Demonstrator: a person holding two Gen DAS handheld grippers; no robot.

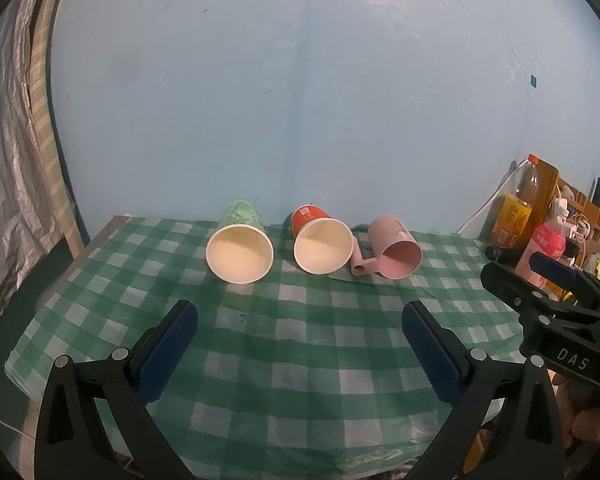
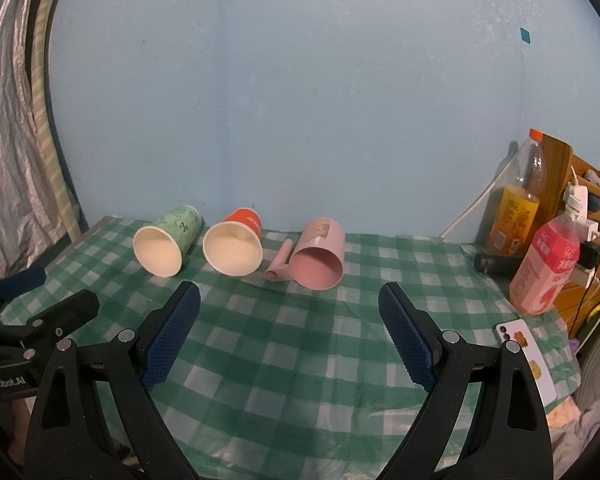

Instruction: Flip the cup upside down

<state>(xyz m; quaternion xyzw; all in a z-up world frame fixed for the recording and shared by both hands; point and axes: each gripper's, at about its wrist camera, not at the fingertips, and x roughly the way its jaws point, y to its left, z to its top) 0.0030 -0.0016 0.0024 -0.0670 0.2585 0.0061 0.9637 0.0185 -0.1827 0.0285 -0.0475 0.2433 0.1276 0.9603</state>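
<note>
Three cups lie on their sides in a row at the far side of the green checked tablecloth [image 1: 300, 340], mouths facing me: a green paper cup [image 1: 240, 248] [image 2: 166, 242], a red paper cup [image 1: 322, 242] [image 2: 236, 244] and a pink mug with a handle [image 1: 394, 246] [image 2: 318, 254]. My left gripper [image 1: 300, 316] is open and empty, hovering short of the cups. My right gripper [image 2: 290, 300] is open and empty, a little in front of the pink mug. Each gripper shows at the edge of the other's view.
At the right stand an orange drink bottle [image 2: 514, 204], a pink drink bottle [image 2: 546, 264], a small black cylinder [image 2: 496, 264] and a wooden rack with cables [image 2: 588, 216]. A phone [image 2: 526, 352] lies near the right table edge. A blue wall stands behind; curtain at left.
</note>
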